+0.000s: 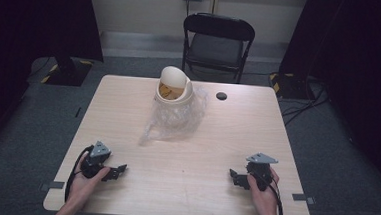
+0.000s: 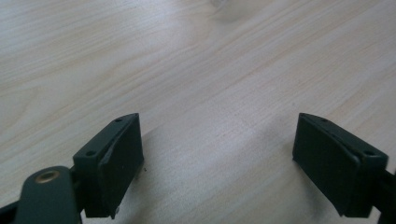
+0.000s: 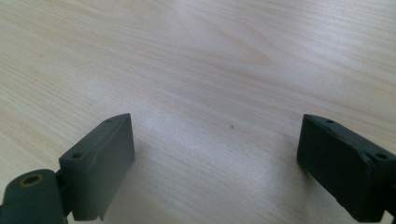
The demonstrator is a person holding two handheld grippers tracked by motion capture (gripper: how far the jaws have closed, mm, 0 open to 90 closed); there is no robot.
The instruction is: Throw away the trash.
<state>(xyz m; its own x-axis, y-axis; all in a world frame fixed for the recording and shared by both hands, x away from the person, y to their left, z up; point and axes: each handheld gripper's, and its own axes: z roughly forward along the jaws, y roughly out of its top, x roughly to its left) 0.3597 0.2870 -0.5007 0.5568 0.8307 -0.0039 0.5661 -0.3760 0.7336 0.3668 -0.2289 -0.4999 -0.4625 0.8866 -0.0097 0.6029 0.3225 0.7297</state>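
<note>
Both sets of fingers stand wide apart, empty: left gripper and right gripper rest near the table's near edge. Bin with loose plastic bag sits toward the far edge. We're idle; next we reach forward for the bag.

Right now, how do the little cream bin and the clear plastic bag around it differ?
The cream bin is stiff and opaque and stands upright; the plastic bag is see-through, crumpled and limp. The bin keeps a tidy round shape with a domed lid, while the bag spills across the table toward the person. Both sit together on the table's far half.
</note>
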